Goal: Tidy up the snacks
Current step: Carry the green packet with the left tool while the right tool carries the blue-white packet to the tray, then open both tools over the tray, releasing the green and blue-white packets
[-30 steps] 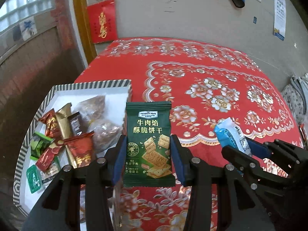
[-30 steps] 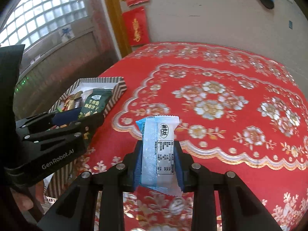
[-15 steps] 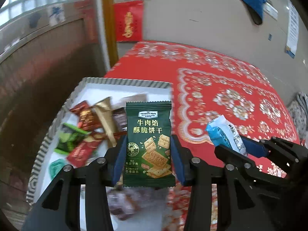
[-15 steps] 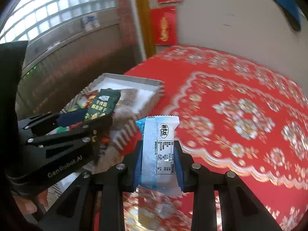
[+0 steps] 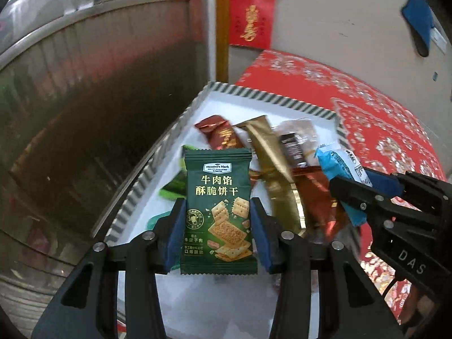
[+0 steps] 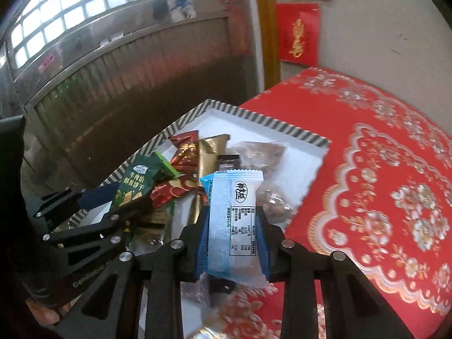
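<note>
L gripper point(image 5: 217, 234) clamps green cracker pack point(image 5: 218, 212) upright, over striped tray point(image 5: 271, 100) at table's left edge. R gripper point(image 6: 234, 234) pinches blue-white pack point(image 6: 233, 223), prob. over tray's near-right corner. Loose snacks point(image 5: 265, 152) piled in tray.

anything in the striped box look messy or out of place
Nothing looks damaged or spilled. The packets inside the striped box lie in a loose, overlapping heap rather than in rows; the gold packet runs diagonally across others. The green cracker packet and blue packet are held above it.
</note>
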Motion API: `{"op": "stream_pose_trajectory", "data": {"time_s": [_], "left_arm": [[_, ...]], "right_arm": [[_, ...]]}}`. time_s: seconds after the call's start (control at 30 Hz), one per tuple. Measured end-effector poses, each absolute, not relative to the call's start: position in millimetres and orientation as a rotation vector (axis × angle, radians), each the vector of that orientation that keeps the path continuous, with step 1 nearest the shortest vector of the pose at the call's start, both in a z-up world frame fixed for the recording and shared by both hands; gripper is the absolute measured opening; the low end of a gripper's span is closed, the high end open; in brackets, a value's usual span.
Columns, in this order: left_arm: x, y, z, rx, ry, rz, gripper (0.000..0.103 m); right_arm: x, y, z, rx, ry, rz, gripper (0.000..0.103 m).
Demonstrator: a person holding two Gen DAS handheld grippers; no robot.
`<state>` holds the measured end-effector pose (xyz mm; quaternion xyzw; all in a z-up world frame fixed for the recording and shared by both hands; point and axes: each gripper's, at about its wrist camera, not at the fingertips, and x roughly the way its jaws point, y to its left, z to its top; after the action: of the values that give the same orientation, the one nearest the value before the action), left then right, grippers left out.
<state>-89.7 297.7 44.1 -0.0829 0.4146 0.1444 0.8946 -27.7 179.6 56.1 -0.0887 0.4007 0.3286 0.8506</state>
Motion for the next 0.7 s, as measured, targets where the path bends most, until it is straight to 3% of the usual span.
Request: {"op": "stream_pose_trajectory", "data": {"time_s": [0.5, 0.6, 0.7], "left_arm": [[-89, 313, 28, -0.213, 0.861, 0.338, 0.046], [-89, 313, 26, -0.209, 0.865, 0.345, 0.048], [-90, 314, 25, -0.209, 0.858, 0.358, 0.057]], "right_arm": [[-28, 218, 47, -0.236, 0.842, 0.72, 0.036], [-29, 217, 46, -0.234, 0.834, 0.726, 0.04], [-31, 213, 47, -0.21, 0.827, 0.727, 0.059]]}}
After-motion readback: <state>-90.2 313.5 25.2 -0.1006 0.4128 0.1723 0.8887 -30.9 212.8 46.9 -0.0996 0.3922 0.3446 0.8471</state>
